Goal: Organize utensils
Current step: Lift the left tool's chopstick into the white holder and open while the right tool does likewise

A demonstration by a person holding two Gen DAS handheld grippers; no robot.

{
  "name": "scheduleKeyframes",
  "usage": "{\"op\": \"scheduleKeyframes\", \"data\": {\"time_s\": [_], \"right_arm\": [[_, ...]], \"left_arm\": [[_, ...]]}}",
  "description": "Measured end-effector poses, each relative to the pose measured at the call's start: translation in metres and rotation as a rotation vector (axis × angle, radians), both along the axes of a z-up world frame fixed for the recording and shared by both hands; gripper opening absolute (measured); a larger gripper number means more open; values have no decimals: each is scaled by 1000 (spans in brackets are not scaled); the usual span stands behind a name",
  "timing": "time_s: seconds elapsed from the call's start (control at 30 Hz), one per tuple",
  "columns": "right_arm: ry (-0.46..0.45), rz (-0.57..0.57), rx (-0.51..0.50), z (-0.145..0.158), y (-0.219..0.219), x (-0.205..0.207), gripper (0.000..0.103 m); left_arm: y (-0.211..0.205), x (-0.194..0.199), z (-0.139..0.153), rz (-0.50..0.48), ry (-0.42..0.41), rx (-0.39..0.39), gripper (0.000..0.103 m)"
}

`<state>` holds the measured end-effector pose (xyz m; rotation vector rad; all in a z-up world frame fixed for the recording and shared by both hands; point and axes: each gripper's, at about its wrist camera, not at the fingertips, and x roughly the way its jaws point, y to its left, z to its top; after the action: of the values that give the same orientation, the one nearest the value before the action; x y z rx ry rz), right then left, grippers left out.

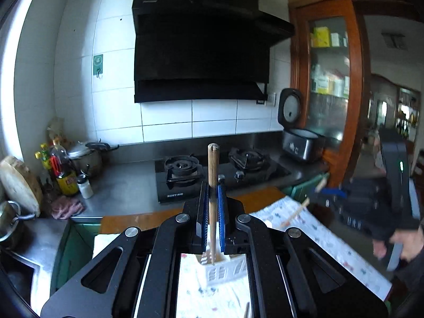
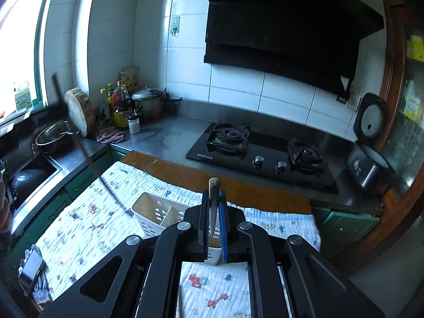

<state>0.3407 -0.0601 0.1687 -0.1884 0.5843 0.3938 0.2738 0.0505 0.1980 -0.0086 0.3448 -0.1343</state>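
Both grippers carry one chopstick each above the cloth-covered tabletop (image 2: 79, 228). The left gripper (image 1: 212, 212) has its fingers pressed narrow on a pale chopstick (image 1: 212, 175), held upright, its lower end just over the white utensil holder (image 1: 225, 270). The right gripper (image 2: 214, 217) likewise pinches a darker chopstick (image 2: 213, 198) upright, with the holder (image 2: 156, 214) below and slightly left of it, its divided compartments open upward. The step in hand appears to be transport to the holder. The next move calls for lining each tip over a compartment, lowering it inside, then parting the fingers.
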Motion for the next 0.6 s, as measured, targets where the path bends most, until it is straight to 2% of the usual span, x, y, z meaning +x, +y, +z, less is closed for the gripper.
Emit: {"op": "scheduleKeyframes", "data": {"time_s": [0.13,0.33,0.6], "right_arm": [[29,11,7,-19,1,10,7],[65,14,-8,-45,3,21,7],[88,-9,-8,-60,-1,31,7]], "left_arm": [[2,23,-12,42,-15,-15,5],[18,55,-54,58,82,-77,5],[30,67,-95,49,176,-114,6]]}}
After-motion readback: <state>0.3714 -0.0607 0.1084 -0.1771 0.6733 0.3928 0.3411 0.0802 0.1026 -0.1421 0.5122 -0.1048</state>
